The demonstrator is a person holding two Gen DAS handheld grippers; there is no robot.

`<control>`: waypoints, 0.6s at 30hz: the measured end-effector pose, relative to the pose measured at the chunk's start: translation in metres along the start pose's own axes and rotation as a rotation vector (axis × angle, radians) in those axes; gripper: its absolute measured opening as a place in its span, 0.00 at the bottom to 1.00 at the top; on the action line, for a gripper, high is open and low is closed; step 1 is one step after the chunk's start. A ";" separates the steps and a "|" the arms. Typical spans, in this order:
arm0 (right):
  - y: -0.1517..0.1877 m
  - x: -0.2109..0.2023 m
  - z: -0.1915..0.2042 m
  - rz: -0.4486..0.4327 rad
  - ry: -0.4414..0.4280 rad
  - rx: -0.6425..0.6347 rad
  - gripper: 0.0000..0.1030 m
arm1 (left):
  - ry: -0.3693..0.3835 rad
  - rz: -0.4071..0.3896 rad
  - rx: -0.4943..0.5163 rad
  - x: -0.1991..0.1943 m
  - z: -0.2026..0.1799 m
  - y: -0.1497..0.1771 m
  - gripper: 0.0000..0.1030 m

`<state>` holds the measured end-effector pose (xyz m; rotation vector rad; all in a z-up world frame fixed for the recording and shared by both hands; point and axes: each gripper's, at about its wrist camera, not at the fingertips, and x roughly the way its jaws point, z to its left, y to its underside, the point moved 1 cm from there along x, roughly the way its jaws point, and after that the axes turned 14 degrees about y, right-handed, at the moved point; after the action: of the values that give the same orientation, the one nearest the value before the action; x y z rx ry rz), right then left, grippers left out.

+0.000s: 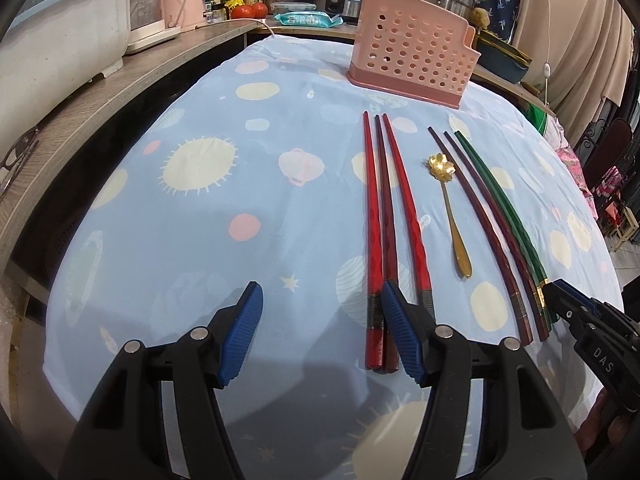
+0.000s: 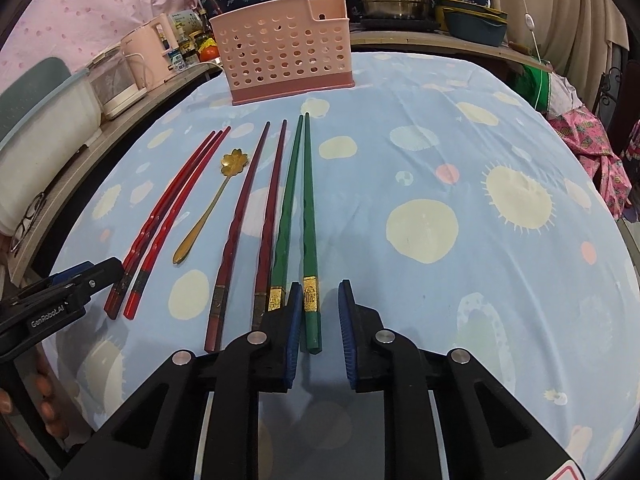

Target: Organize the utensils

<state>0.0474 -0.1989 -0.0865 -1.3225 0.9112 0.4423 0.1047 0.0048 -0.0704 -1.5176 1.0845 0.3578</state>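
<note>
table (image 1: 200, 240) under a blue spotted cloth. pink basket (image 1: 412, 52) upright at 12 o'clock, nothing seen in it. utensils lie side by side, tips toward the basket: red chopsticks (image 1: 384, 220), gold spoon (image 1: 452, 216), dark red chopsticks (image 2: 256, 220), green chopsticks (image 2: 300, 208). left gripper (image 1: 322, 332) jaws released, well apart, right finger over the red handles. right gripper (image 2: 320, 320) jaws narrowed around the right-hand green chopstick handle, a gap showing, not yet clenched.
</note>
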 end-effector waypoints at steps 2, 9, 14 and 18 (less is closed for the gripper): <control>0.000 0.000 0.000 0.000 0.000 0.000 0.16 | -0.008 0.001 0.009 0.001 -0.001 0.001 0.57; 0.000 0.000 0.000 -0.001 0.001 -0.001 0.16 | -0.041 0.004 0.043 0.004 -0.004 0.004 0.56; 0.000 0.000 0.000 -0.005 0.004 -0.005 0.16 | -0.044 -0.003 0.035 0.002 -0.001 0.004 0.47; 0.001 0.001 0.002 -0.013 0.016 -0.018 0.16 | -0.040 -0.005 0.030 0.000 0.000 0.004 0.40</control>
<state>0.0475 -0.1972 -0.0877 -1.3492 0.9131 0.4320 0.1017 0.0051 -0.0730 -1.4803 1.0509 0.3654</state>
